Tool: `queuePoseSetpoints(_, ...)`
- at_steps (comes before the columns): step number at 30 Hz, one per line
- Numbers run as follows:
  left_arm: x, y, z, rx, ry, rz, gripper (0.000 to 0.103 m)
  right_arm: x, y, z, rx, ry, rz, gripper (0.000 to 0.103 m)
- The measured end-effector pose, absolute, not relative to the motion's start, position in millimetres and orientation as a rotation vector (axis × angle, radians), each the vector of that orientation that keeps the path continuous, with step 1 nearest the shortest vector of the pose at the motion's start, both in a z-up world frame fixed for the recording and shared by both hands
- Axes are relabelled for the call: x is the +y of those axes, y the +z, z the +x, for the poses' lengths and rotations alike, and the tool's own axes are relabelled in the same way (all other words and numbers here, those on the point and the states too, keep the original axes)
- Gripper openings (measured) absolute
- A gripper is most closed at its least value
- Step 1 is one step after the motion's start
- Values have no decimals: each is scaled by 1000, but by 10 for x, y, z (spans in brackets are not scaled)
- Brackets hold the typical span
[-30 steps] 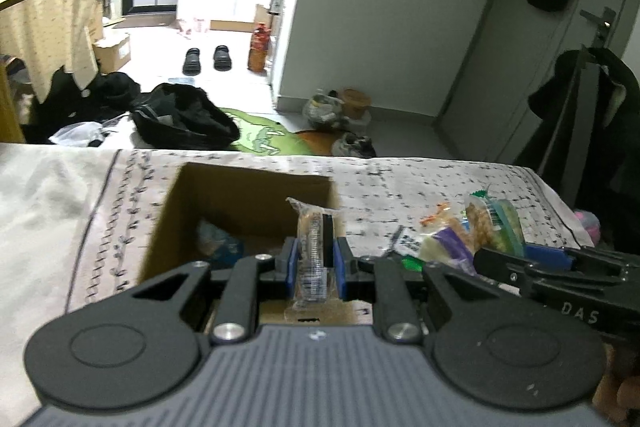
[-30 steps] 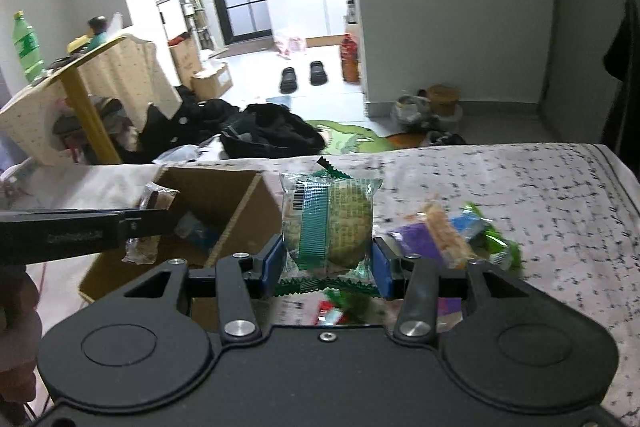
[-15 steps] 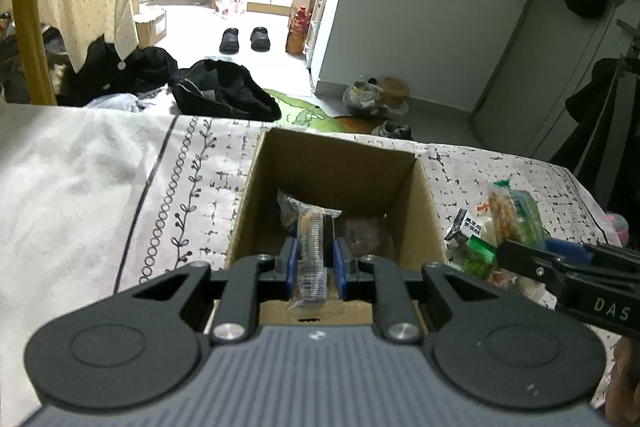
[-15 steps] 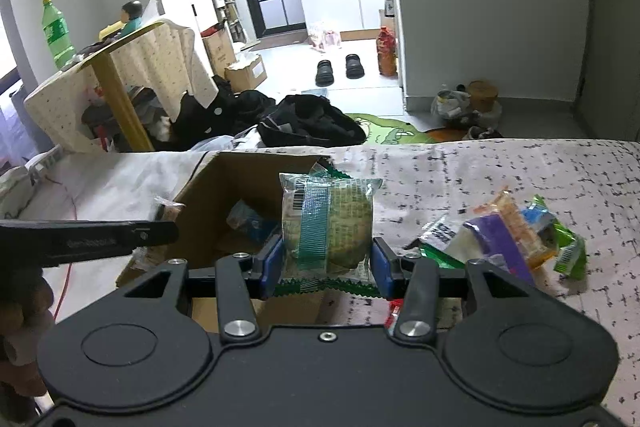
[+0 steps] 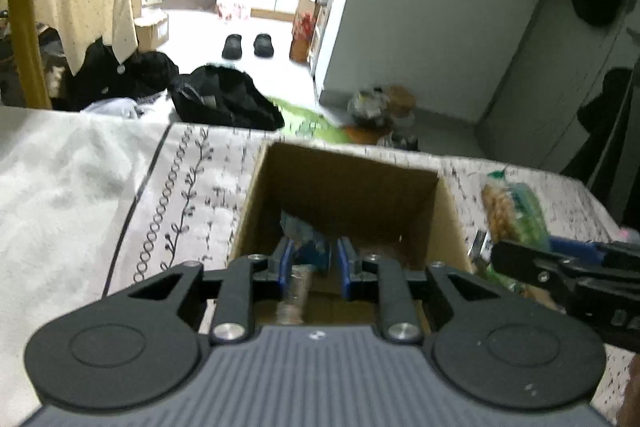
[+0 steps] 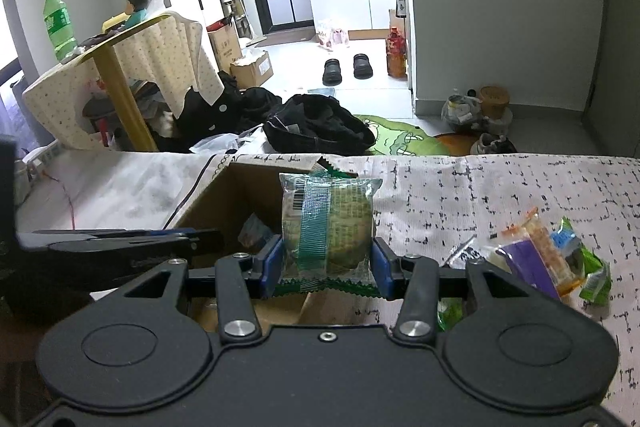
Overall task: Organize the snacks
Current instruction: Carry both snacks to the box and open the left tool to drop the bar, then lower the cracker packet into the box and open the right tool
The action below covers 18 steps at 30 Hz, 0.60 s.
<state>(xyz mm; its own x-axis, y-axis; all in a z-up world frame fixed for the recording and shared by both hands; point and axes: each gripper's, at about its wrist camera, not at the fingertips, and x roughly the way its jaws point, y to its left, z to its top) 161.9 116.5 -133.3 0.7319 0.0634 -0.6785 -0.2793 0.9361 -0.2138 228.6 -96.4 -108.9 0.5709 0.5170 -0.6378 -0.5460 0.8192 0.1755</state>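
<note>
Left wrist view, left gripper (image 5: 313,269) over the cardboard box (image 5: 344,183), jaws opening, released wrapped snack (image 5: 294,291) dropping past the pads, gripped half a second ago, right wrist view, right gripper (image 6: 325,267) half open, clamping green-striped biscuit packet (image 6: 328,223) at the box's edge, unchanged.

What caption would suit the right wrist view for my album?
Right tongs grip a green-wrapped snack beside the open cardboard box, loose snacks waiting on the patterned cloth.

Open brown cardboard box (image 5: 344,187) centre frame on patterned bedspread, wrapped snacks inside. Clear-and-green wrapped round cake (image 6: 328,227) upright, pinched at both sides, over box's right edge. Loose snack packets (image 6: 548,259) piled lower right.
</note>
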Motion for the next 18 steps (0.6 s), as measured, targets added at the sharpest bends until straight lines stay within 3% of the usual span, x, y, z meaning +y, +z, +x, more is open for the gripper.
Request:
queuePoseSetpoints(3,1207,-1260,1547,707,210,-335,23,-921,-1067,2304,728,629,-35,45)
queuePoseSetpoints(9,1247,-1097,1368,669,245,-365,36,-837,-1056,2303,733,660,-17,46)
queuePoseSetpoints(18,1352,-969,1216,612,354,-371,67,-589,-1196,2330,783,694,-15,46)
